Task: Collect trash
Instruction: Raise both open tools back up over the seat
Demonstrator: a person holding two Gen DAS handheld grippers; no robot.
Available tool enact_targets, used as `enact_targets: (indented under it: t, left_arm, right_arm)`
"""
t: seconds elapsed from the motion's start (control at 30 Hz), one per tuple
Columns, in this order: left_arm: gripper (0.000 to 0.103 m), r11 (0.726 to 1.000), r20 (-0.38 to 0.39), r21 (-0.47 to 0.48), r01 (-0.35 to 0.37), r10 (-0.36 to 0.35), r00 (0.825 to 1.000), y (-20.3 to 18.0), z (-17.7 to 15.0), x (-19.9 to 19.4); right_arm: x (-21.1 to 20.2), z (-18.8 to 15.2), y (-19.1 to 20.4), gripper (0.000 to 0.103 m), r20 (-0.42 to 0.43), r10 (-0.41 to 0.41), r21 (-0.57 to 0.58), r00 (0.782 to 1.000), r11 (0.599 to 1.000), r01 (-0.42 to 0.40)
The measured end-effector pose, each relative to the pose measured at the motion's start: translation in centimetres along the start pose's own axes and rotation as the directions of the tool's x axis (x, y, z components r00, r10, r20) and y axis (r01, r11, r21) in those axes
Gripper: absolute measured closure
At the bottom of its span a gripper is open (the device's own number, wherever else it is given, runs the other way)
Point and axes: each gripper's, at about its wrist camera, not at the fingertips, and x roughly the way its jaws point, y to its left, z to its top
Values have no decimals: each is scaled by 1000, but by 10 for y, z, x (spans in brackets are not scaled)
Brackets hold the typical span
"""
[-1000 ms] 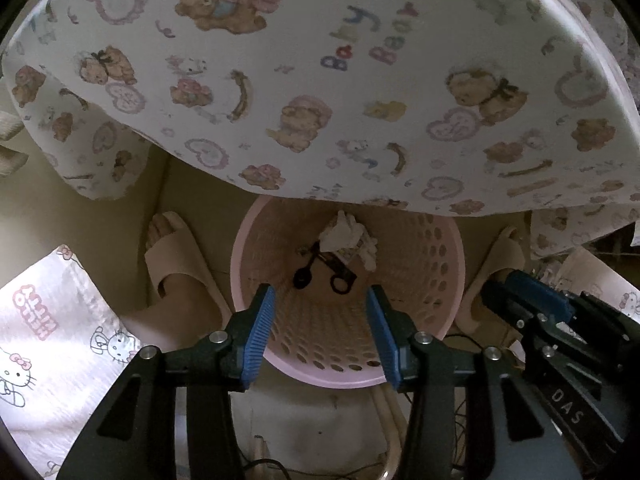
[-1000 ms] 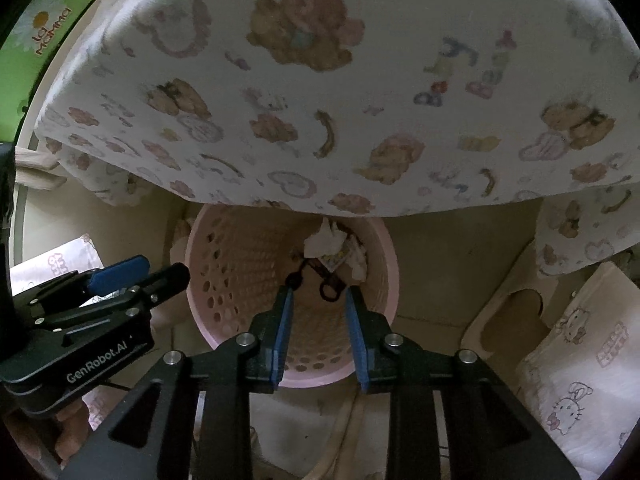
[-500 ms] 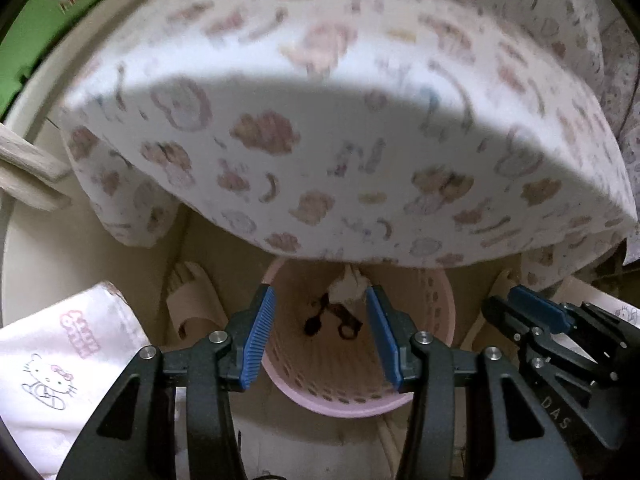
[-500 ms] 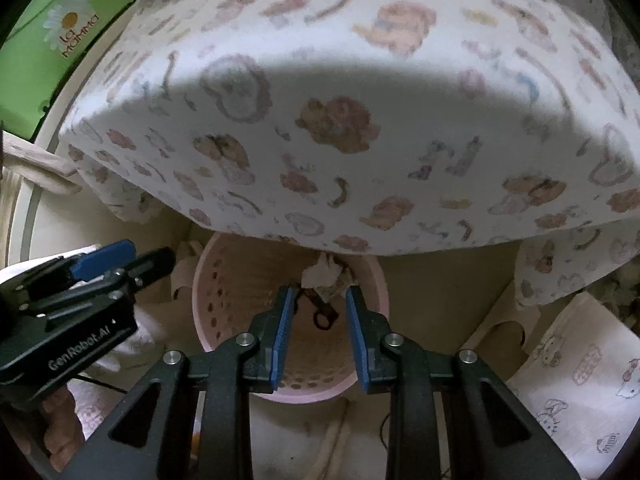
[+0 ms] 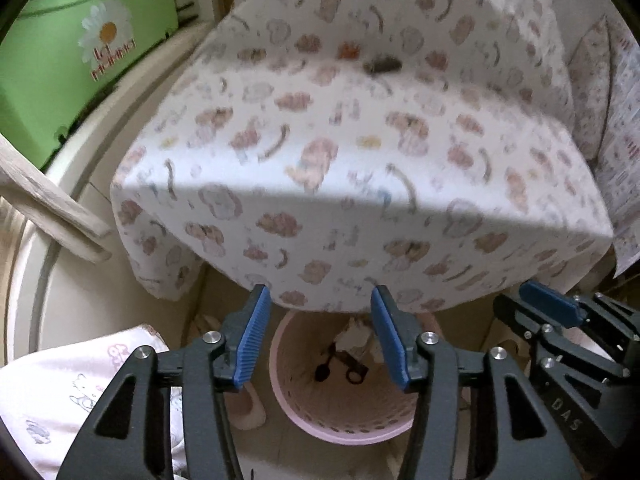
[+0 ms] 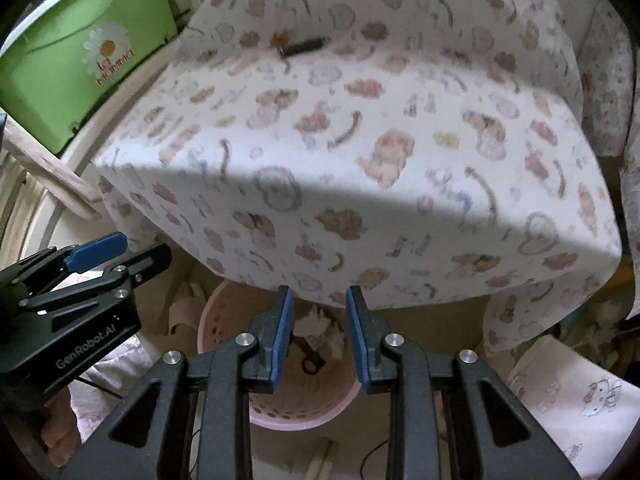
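Two grippers hang side by side above the near edge of a table draped in a bear-print cloth (image 5: 360, 168). The left gripper (image 5: 322, 338) has its two blue pads spread wide with nothing between them; the right gripper (image 6: 319, 336) also holds nothing, its pads parted by a narrower gap.

Below the table's near edge stands one pink perforated basket (image 5: 344, 420), partly tucked under the overhanging cloth. Inside it lie one crumpled white paper wad (image 6: 320, 326) and one dark object with two loops (image 5: 340, 368) (possibly scissors or glasses, too dim to tell).

Two small things are on the tabletop near its far edge: one dark stick-shaped piece of trash (image 6: 304, 46) and, touching or just beside it, one small orange scrap (image 5: 349, 50). Both are blurred.

One green bin with a daisy label (image 6: 80, 52) sits beyond the table's far left corner. One beige slipper (image 5: 248, 408) lies left of the basket.
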Motion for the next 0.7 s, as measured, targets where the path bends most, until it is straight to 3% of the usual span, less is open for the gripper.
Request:
enact_targets:
  t: [0.23, 0.43, 0.6, 0.7]
  left_arm:
    - [40, 998, 94, 49, -28, 23, 995, 3, 38, -32]
    - [30, 998, 147, 52, -37, 29, 989, 12, 89, -53]
    - [21, 997, 206, 51, -57, 45, 977, 17, 134, -63]
    - [19, 998, 223, 35, -50, 41, 974, 20, 157, -64]
  right_arm:
    - [-30, 20, 2, 68, 96, -18, -49, 995, 999, 23]
    - [-73, 70, -7, 68, 212, 9, -57, 977, 998, 4]
    - [-88, 116, -6, 67, 290, -24, -85, 957, 995, 51]
    - [-89, 138, -7, 60, 325, -24, -91, 946, 994, 57]
